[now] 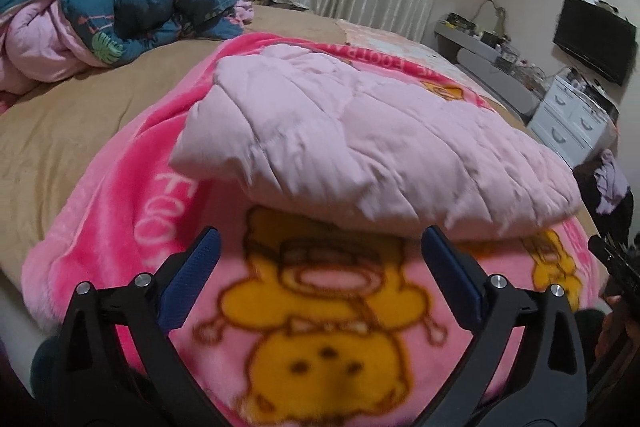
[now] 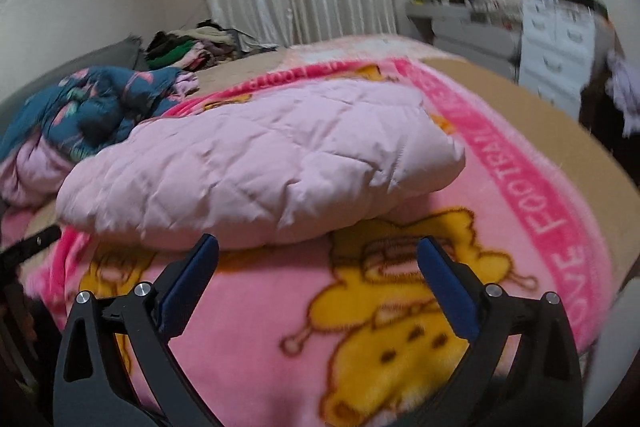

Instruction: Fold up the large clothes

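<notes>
Quilted pink jacket (image 1: 360,143), puffy folded bundle

Quilted matt cloth jacket (image 1: 360,143); fuzzy fleece blanket (image 1: 120,219).

The left hand-held gripper (image 1: 320,239) and right hand-held gripper (image 2: 318,247) hover with jaws spread wide, holding nothing.

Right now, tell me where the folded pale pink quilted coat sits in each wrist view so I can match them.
Left wrist: pale pink quilted coat at centre, stretching right, just beyond the open left tongs.
Right wrist: coat at centre-left, just beyond the open right tongs.
Shared landmark: the pink cartoon blanket it lies on.
</notes>
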`<state>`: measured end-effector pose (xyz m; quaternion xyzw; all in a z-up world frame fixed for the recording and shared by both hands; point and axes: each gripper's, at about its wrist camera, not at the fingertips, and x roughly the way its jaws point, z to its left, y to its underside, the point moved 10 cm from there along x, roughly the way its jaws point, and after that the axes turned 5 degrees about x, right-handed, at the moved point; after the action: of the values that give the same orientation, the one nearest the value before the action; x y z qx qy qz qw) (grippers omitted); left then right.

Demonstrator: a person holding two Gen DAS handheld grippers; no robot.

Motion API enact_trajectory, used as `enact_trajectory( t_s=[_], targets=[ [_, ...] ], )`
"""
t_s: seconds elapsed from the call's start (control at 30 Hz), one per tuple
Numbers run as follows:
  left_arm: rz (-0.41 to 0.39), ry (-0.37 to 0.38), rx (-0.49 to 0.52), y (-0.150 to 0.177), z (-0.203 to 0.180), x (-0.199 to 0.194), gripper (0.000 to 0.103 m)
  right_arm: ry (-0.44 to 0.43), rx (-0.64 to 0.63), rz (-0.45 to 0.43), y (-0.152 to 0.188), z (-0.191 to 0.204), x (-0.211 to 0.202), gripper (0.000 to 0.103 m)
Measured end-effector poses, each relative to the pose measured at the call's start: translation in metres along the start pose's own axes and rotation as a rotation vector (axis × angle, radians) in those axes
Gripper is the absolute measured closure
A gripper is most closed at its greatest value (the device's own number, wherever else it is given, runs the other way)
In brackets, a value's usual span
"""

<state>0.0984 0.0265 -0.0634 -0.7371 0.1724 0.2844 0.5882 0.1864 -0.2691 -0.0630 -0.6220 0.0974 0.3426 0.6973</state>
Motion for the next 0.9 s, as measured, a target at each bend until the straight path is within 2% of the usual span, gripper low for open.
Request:
enact_trajectory(
  t_s=[0.2,0.47,0.9],
  targets=[
    [-0.021,0.028,0.035,0.012,-0.019,-0.025,0.009,-0.092,-0.082,-0.002,0.015,0.039,-0.029,0.004],
    [-0.075,0.040,0.061,0.010,-0.034,-0.052,0.009,-0.151,-0.110,-0.029,0.016,0.080,-0.053,0.004],
    [-0.086,0.029,0.069,0.011,-0.037,-0.058,0.009,-0.140,-0.093,-0.011,0.022,0.083,-0.051,0.004]
  ],
)
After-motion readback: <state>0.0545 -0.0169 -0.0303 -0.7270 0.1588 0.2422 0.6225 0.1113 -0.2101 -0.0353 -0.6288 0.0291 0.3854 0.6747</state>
